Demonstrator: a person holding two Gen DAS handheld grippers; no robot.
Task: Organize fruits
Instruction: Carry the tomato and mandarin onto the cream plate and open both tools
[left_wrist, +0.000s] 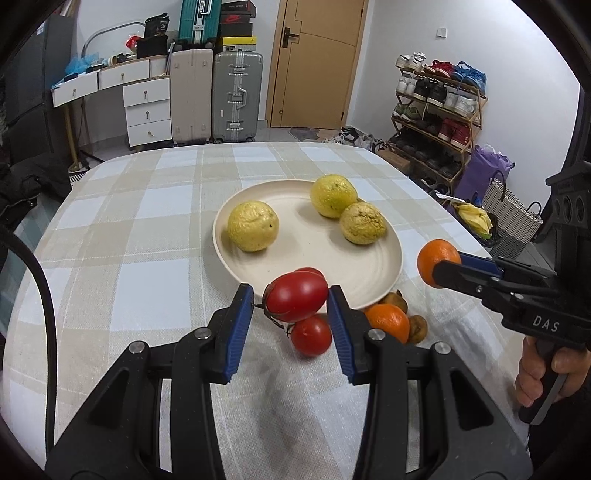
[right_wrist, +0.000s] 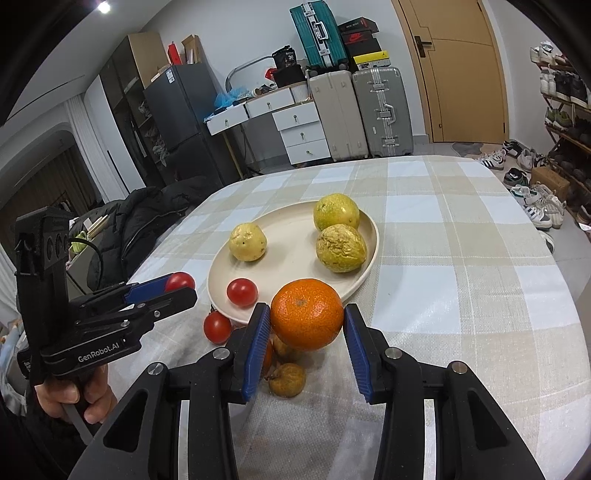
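**Both tongs loaded, plate ahead**

While the cream plate on the checked counter carries three yellow fruits, we hold a red tomato clamped in the left tongs and an orange clamped in the right tongs, both lifted near the plate's front rim, probably so like can join like. Another tomato already sits on the plate.

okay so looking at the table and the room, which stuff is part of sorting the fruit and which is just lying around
Part of the job:
- plate with three yellow fruits
- tomato in the left tool
- orange in the right tool
- loose tomatoes, second orange, brown fruits

Just lying about:
- suitcases
- shoe rack
- drawers
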